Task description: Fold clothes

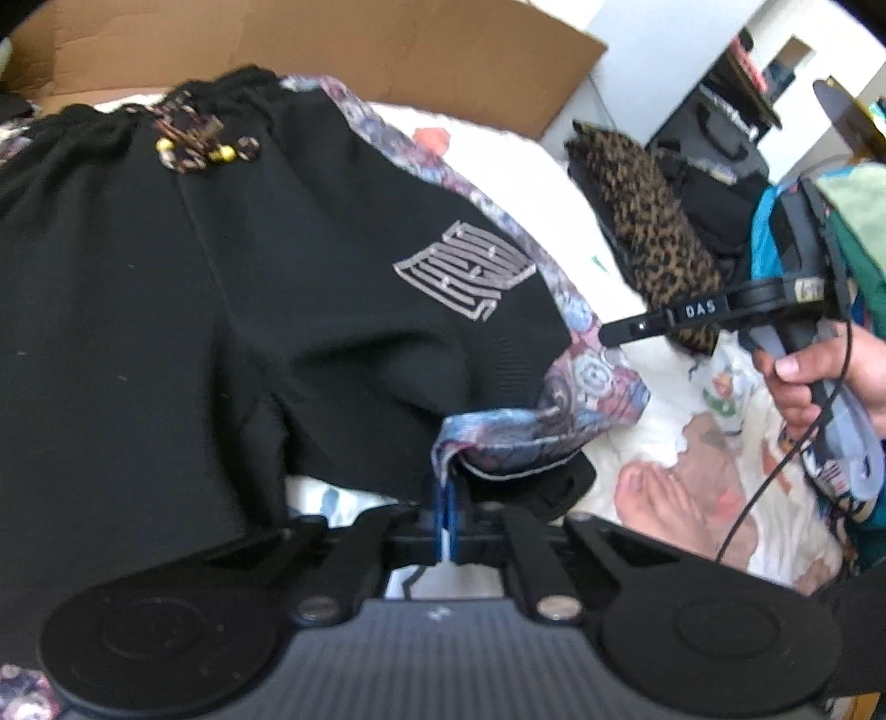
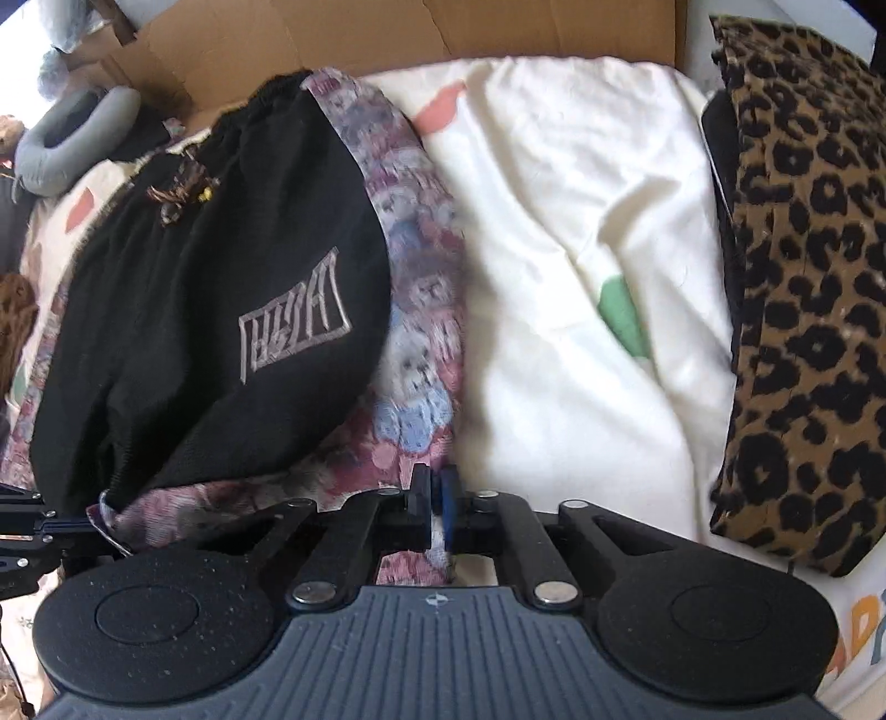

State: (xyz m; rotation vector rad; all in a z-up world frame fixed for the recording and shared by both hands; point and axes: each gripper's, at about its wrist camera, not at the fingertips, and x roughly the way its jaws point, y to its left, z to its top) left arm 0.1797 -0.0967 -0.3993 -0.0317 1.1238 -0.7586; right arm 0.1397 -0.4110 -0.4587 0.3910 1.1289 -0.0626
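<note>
Shorts [image 1: 221, 266], black with a floral side stripe, lie spread on a pale printed bedsheet [image 2: 581, 221], waistband toward a cardboard sheet [image 1: 387, 44] at the far edge. Left gripper [image 1: 446, 498]: jaws clenched on the floral hem corner of one leg, blue pads pressed together with the cloth bunched between them and lifted slightly off the sheet. Right gripper [image 2: 437, 498]: jaws also clenched, pinching the floral stripe edge at the leg's outer side; fabric runs straight into the pads. From the left wrist view, the right gripper's black finger bar reaches in from the right, touching or just beside the floral stripe; cannot tell which. A hand [image 1: 814, 382] grips its handle, cable trailing down.

Grey line-pattern emblem [image 1: 465, 266] sits on the black panel near the stripe. Drawstring ends with yellow beads [image 1: 194, 144] rest just under the gathered waistband.

Leopard-print garment [image 2: 803, 277], folded, lies on the sheet well to the right of the shorts, apart from them. Grey neck pillow [image 2: 66, 138] sits at the far left corner. A bare foot [image 1: 664, 504] shows by the sheet, near the left gripper.
</note>
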